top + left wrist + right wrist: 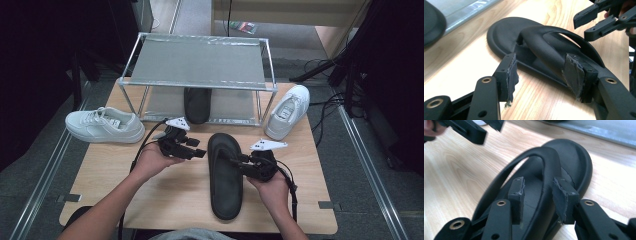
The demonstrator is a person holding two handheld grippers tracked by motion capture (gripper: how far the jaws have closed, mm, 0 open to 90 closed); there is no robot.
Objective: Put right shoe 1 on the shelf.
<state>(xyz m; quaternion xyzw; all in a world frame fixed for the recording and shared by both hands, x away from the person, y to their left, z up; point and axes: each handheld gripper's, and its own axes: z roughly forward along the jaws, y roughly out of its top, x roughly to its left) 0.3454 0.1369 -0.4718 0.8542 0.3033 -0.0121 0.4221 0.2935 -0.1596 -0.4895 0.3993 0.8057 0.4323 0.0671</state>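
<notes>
From above, a black flip-flop (225, 175) lies flat on the wooden worktop (100, 172), toe toward 12 o'clock. The left tool (200, 153), held in a forearm entering from 7 o'clock, points toward 3 o'clock just beside the sandal. The right tool (233, 159) reaches in from 3 o'clock over its strap.

In the left gripper view, its jaws stand wide apart, nothing gripped, the flip-flop (506, 37) lying ahead.

In the right gripper view, the jaws straddle the strap (549, 170), and the pads (563, 200) look clear of it.
</notes>
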